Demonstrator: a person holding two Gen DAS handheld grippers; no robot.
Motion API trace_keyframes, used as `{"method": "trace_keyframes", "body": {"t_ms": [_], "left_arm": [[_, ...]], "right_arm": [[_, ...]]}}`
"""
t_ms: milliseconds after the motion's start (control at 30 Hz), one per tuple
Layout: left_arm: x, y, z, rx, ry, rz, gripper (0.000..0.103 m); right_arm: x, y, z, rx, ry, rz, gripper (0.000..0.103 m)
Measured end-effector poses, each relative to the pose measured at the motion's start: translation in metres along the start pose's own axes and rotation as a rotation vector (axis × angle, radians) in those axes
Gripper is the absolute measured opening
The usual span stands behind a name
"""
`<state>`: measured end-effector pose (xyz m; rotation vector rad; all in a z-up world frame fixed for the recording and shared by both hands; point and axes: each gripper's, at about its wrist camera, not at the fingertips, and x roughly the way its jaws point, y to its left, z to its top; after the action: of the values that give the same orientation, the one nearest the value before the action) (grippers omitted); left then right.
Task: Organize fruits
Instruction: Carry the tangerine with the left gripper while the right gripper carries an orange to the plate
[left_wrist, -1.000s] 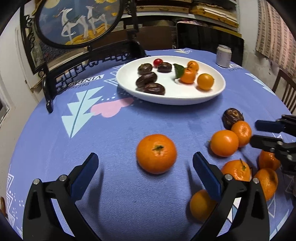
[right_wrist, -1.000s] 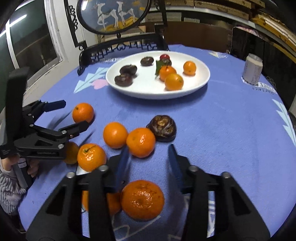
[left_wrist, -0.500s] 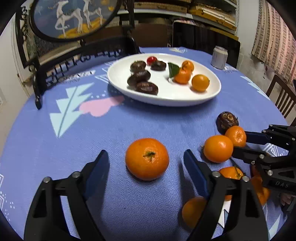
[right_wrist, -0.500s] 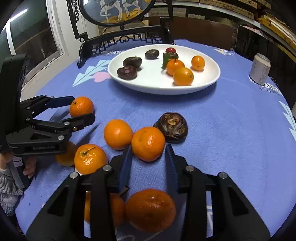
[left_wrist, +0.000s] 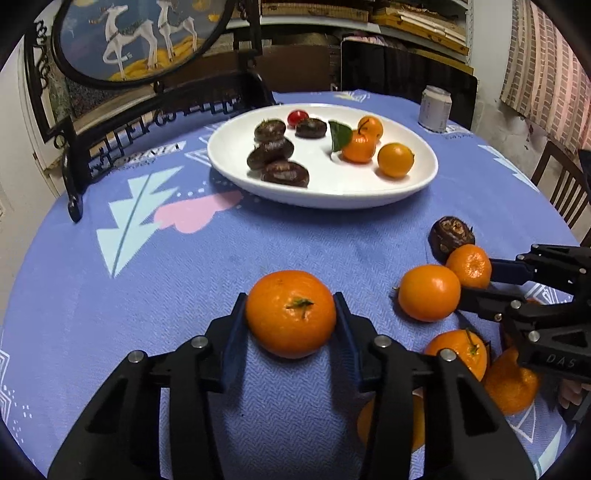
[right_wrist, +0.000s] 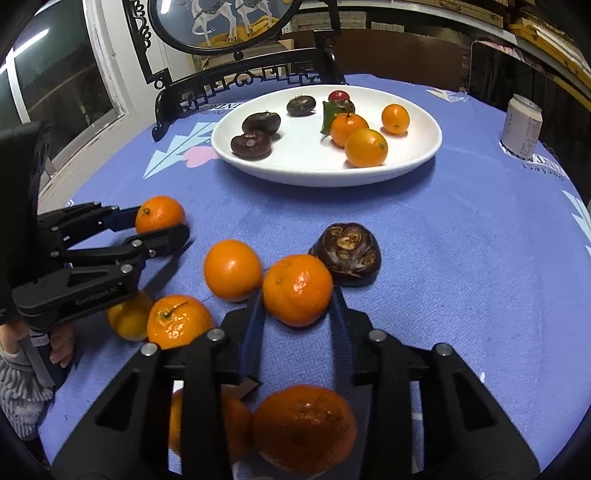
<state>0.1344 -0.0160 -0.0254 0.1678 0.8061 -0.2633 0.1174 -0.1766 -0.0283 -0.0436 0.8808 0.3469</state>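
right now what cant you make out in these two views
- Left wrist view: an orange is mostly behind the left gripper frame; another orange is partly behind the right gripper.
- Right wrist view: a yellowish fruit is half hidden by the left gripper's body.
- Can: label print too small to read in either view.

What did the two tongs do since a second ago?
The left tongs were wide open and are closing around the big round orange tangerine. The right tongs slid forward and pinched a smaller orange tangerine. The white oval plate and its fruit stayed put.
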Motion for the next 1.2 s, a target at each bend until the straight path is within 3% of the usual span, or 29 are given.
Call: {"method": "trace_keyframes", "body": {"t_ms": [233,567,867,1133,1167,1200], "left_arm": [[-0.018,-0.002,0.001,0.018,-0.086,0.053,0.045],[-0.040,0.004,0.017,-0.010,-0.180,0.086,0.045],[-0.012,-0.002,0.083,-0.030,-0.169,0.012,0.045],[0.042,-0.014,0.111,-0.038,-0.089,-0.049,0.046],[0.046,-0.015,0.112,-0.041,-0.078,-0.054,0.047],[0.048,-0.014,0.112,-0.047,-0.081,-0.060,0.057]], "right_arm": [[-0.009,0.000,-0.002,0.006,-0.024,0.009,0.037],[-0.041,-0.013,0.007,0.061,-0.127,0.027,0.037],[-0.042,-0.050,0.085,0.146,-0.188,0.008,0.037],[0.010,-0.058,0.123,0.152,-0.147,0.000,0.038],[0.015,-0.059,0.125,0.153,-0.144,-0.005,0.041],[0.016,-0.061,0.125,0.162,-0.151,-0.002,0.048]]}}
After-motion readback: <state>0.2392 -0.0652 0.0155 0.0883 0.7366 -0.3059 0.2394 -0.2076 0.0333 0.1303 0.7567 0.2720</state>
